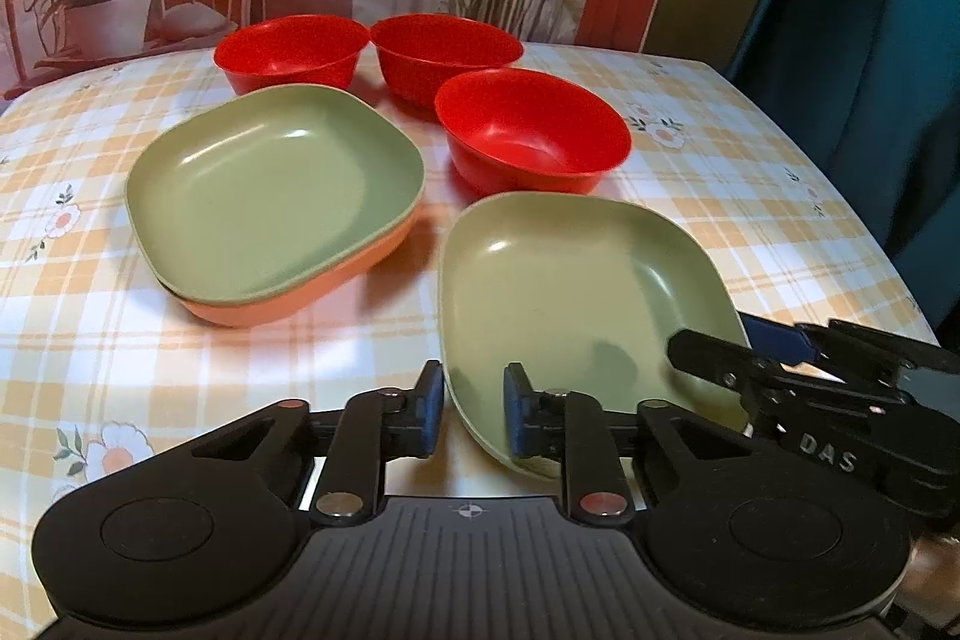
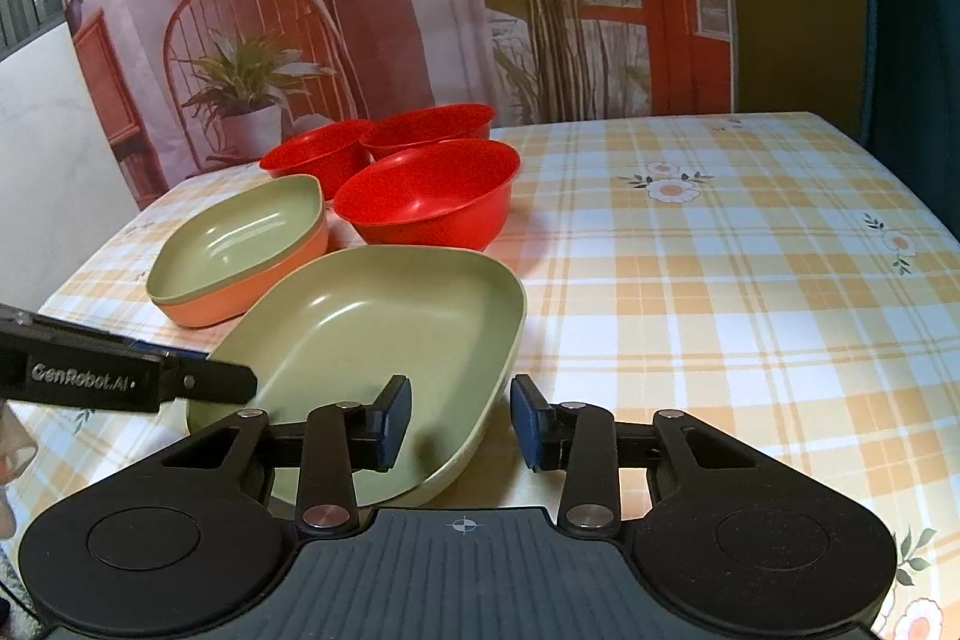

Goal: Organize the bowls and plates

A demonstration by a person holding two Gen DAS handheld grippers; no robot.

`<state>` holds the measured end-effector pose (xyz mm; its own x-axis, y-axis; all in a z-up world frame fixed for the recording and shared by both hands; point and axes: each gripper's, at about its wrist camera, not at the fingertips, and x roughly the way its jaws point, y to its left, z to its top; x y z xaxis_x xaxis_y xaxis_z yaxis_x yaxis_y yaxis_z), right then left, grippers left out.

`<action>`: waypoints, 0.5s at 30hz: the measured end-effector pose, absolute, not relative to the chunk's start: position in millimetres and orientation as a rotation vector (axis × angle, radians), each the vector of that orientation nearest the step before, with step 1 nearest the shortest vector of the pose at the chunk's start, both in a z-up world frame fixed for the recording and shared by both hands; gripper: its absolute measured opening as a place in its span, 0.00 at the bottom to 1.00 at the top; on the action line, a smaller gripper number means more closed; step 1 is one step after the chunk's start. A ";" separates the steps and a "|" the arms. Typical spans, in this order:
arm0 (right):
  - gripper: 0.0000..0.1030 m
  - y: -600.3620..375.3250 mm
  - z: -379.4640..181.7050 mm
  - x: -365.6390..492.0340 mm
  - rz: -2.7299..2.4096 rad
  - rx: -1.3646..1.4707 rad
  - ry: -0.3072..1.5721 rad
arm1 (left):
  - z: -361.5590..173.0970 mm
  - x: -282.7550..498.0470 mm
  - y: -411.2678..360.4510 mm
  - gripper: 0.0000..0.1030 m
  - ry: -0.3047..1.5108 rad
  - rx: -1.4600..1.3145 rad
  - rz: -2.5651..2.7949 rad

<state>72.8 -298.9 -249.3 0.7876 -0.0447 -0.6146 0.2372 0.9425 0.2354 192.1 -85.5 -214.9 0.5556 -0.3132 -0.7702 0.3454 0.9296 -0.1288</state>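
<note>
Plate rims are sitting between both of my claws at this moment. I am holding my left gripper (image 1: 474,415) with its jaws parted astride the near-left rim of the loose green plate (image 1: 576,304), one pad outside the wall and one inside the well, neither visibly pressing it. I am holding my right gripper (image 2: 461,421) the same way on the near-right rim, spread wider, inner pad over the well and outer pad beside the wall, gripping nothing yet. In the left wrist view the plate is lying from 12 toward 2 o'clock, its long axis running away from me toward the nearest red bowl (image 1: 531,133). Both claws are about equally near; I cannot tell that either has the better hold.

The move ahead, as I judge it, is turning on the stack: a green plate on an orange plate (image 1: 288,301), lying at 10 o'clock from my left claw, near but apart from the loose plate. A strip of checked tablecloth (image 1: 390,340) is separating them.

Two more red bowls (image 1: 288,52) (image 1: 447,55) are standing at 11 and 12 o'clock behind the stack, close together. In the right wrist view open cloth is stretching from 1 to 3 o'clock toward the table edge (image 2: 900,196), so free room is lying on that side, while the path leftward is passing close to the nearest bowl.
</note>
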 end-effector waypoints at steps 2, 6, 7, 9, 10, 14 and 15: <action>0.31 -298.9 -248.2 72.4 -0.157 0.312 0.648 | -212.8 195.3 -86.0 0.19 0.886 0.042 -0.386; 0.24 -300.7 -246.3 71.1 -0.167 0.322 0.648 | -212.0 200.3 -89.2 0.19 0.873 0.066 -0.392; 0.21 -301.9 -246.5 70.7 -0.172 0.327 0.648 | -212.7 201.2 -89.7 0.18 0.873 0.068 -0.391; 0.15 -305.4 -247.6 69.5 -0.186 0.343 0.646 | -213.8 202.3 -90.1 0.17 0.872 0.068 -0.390; 0.12 -307.6 -248.5 69.1 -0.192 0.355 0.648 | -214.5 202.8 -89.7 0.16 0.870 0.065 -0.392; 0.11 -311.7 -250.6 68.6 -0.194 0.383 0.653 | -216.6 203.2 -88.3 0.12 0.865 0.055 -0.394; 0.11 -310.6 -250.4 69.2 -0.196 0.379 0.657 | -217.1 203.2 -87.6 0.12 0.863 0.053 -0.394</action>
